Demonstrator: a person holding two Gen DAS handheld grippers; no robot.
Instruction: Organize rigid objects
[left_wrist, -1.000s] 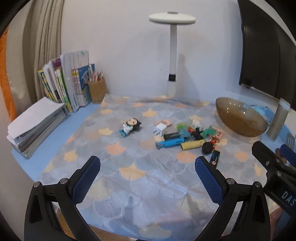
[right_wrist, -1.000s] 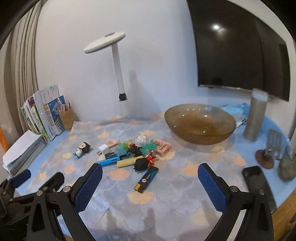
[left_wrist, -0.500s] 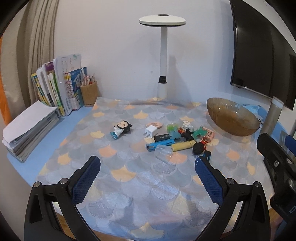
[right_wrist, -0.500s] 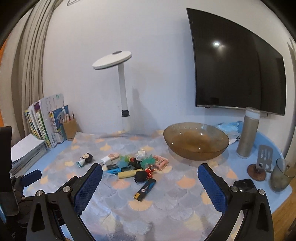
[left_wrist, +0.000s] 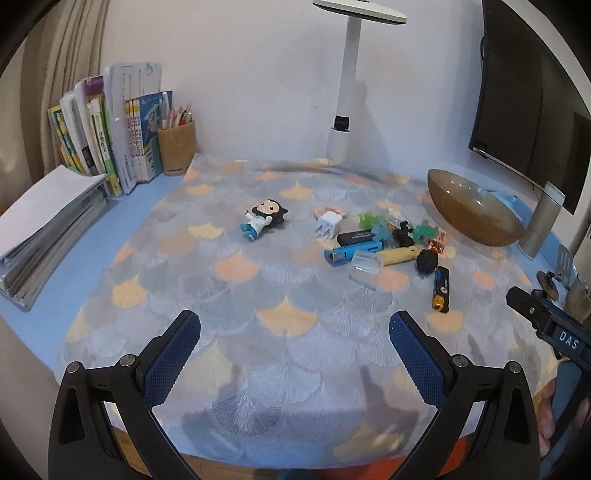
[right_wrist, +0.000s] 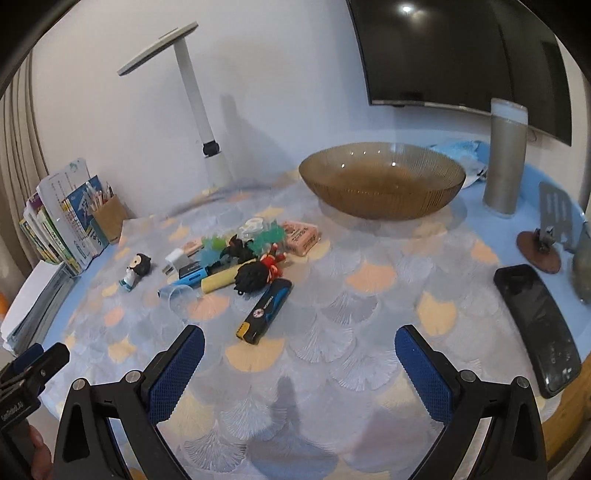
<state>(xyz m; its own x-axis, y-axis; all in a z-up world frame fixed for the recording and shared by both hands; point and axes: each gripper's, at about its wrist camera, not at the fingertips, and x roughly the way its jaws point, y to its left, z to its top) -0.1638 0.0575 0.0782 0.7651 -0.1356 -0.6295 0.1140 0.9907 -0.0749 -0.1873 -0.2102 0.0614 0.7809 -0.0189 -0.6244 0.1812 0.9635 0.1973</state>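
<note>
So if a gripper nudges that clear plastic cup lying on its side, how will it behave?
The clear cup lies on its side on the cloth, so it would probably roll rather than slide. It looks thin and empty, so likely very light and easy to knock away. Its thin wall may flex or slip under a hard squeeze.

Home study corner, wall-mounted television, desk lamp, upright books, pencil holder, patterned tablecloth

Desk lamp, books, perhaps a phone
</note>
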